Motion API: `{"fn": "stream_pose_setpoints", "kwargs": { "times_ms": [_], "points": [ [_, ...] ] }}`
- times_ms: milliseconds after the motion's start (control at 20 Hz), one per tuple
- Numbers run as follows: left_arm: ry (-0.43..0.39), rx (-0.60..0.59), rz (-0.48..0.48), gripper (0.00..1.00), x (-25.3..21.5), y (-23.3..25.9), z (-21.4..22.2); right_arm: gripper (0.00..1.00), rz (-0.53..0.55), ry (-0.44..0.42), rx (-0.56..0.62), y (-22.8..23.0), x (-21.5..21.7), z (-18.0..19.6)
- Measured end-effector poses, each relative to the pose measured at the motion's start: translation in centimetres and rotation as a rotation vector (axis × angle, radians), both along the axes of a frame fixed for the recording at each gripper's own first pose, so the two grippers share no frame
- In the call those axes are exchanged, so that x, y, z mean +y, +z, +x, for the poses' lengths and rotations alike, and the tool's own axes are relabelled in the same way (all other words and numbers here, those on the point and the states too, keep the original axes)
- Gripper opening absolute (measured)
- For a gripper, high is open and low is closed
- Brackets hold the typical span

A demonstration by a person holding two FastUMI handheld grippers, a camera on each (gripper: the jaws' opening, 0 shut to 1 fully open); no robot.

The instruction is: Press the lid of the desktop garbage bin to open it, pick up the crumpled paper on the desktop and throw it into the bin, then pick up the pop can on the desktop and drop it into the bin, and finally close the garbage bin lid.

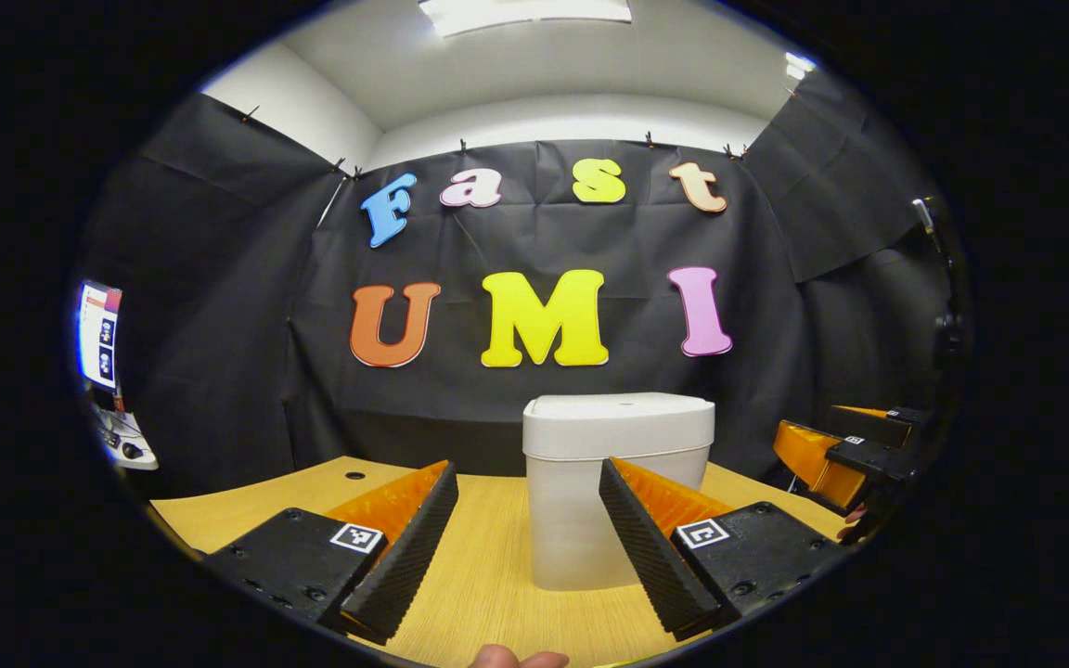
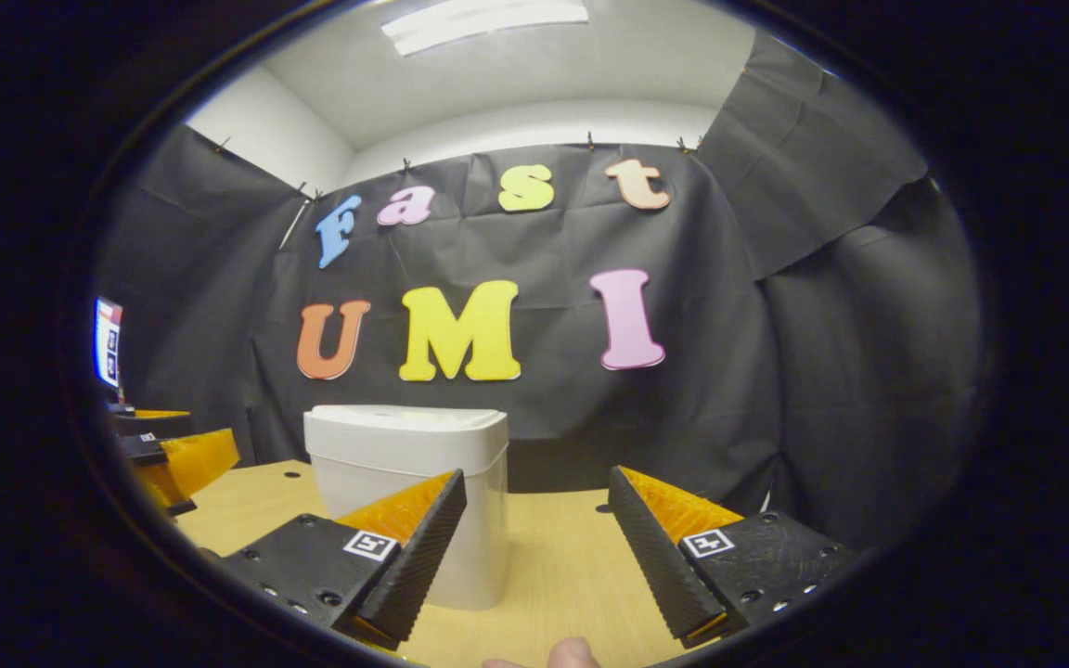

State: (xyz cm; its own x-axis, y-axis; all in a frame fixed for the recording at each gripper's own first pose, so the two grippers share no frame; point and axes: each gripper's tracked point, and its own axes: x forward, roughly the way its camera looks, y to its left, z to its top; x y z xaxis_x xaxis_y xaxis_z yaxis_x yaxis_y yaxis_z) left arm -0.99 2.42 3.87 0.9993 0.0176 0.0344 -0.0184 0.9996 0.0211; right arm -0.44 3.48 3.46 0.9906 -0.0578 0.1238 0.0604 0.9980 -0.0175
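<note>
On the wooden desktop (image 1: 497,575), item by item:

— Item one?
— Garbage bin (image 1: 618,482), count one. It stands upright, long axis vertical, its lid (image 1: 623,408) down flat on top and facing the ceiling. It sits toward the far side of the desktop, close to the black cloth wall (image 1: 219,371).

— Item two?
— Left gripper (image 1: 529,529), count one. Its two fingers are spread wide and released, nothing between them. The bin stands ahead of the gap, a little right of centre, apart from both fingers. A fingertip of the person's hand (image 1: 507,659) shows at the near edge.

— Item three?
— Right gripper (image 2: 536,538), count one, fingers likewise parted and holding nothing. In the right gripper view the bin (image 2: 409,482) stands to the left, partly behind the gripper's left finger; whether they touch I cannot tell. A fingertip (image 2: 572,651) shows at the bottom.

— Differences between the views?
— Left gripper view shows the right gripper (image 1: 845,455) at the far right edge, jaws too small to judge there, and holes in the desktop, one (image 1: 355,475) near the far left. Right gripper view shows the left gripper (image 2: 168,455) at the left edge, and bare desktop (image 2: 572,557) to the right of the bin.

— Other fixtures?
— One lit screen (image 1: 98,334) at the left, one ceiling light (image 1: 525,11).
</note>
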Motion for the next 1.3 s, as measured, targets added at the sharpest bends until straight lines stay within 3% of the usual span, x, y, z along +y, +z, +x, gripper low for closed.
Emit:
{"fn": "stream_pose_setpoints", "kwargs": {
  "times_ms": [1300],
  "points": [
    [0.012,-0.015,0.008,0.98,0.05,-0.35,-0.25,0.95,-0.059,-0.014,-0.014,0.06,0.71,-0.7]
  ]
}}
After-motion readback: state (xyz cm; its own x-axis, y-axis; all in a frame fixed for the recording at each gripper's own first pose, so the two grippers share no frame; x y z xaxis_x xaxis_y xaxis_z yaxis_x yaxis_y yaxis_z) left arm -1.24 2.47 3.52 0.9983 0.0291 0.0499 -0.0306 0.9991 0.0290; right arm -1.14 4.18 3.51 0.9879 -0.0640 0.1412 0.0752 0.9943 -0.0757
